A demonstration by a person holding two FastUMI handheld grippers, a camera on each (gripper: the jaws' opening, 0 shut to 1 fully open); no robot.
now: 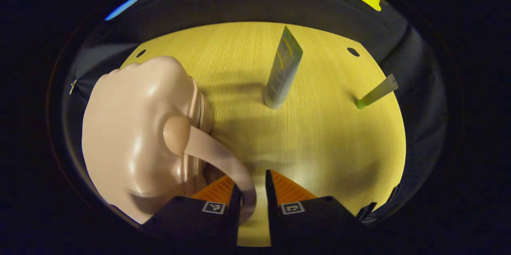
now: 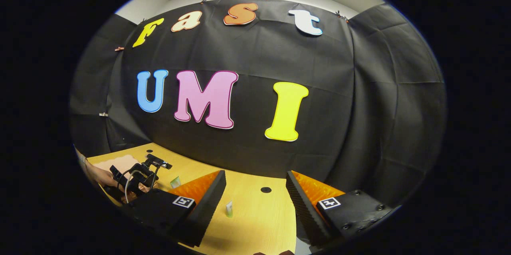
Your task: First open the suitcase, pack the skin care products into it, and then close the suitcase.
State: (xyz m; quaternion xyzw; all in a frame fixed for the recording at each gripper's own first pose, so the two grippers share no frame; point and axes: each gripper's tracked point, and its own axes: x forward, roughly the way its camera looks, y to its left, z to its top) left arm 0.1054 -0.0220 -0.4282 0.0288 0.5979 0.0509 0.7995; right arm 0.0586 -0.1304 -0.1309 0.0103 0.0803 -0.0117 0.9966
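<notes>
Over at 9 o'clock on the surface (image 1: 319,135) sits the pink suitcase (image 1: 131,135), shut, its strap (image 1: 223,159) running between the left tool's (image 1: 251,185) narrowly parted fingers, so opening looks underway. Grey tube (image 1: 284,69) stands at 12, green-capped tube (image 1: 377,93) at 2. Right tool (image 2: 255,191) hangs wide open, empty.

The suitcase (image 1: 131,135) strap's end is hidden between the left tongs (image 1: 252,191); grip cannot be told

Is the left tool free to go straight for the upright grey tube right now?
Probably not yet: the left tool has the suitcase strap between its fingers. Beyond that, bare table leads to the grey tube.
</notes>
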